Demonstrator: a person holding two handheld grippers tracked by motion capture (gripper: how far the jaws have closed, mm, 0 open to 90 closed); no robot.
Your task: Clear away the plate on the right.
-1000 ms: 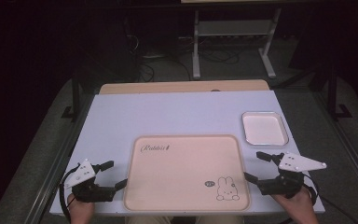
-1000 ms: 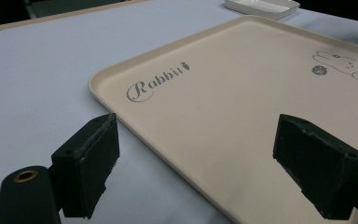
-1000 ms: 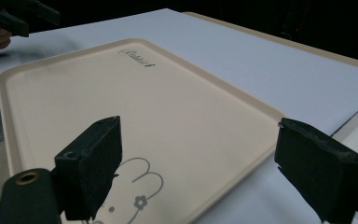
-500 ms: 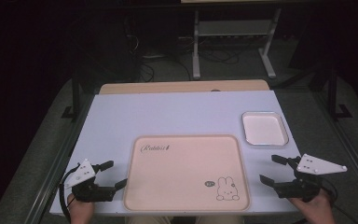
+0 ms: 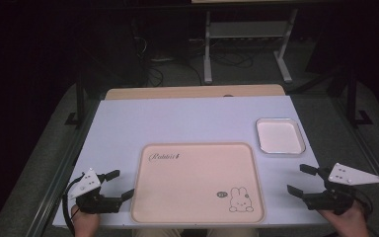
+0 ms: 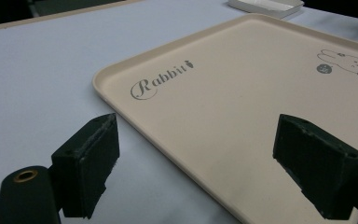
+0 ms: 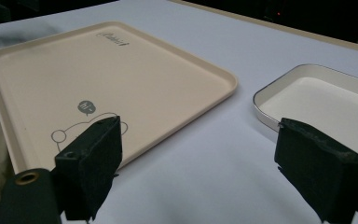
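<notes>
Left gripper (image 5: 116, 184), right gripper (image 5: 301, 179): fingers spread, empty. Beige tray (image 5: 197, 192) near edge cropped.

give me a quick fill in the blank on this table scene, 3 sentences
1. The animal drawn on the beige tray is a ____.
2. The small white tray holds ____.
3. The jaws of the left hand-held gripper and the right hand-held gripper are both ____.

Missing words: rabbit; nothing; open
</notes>
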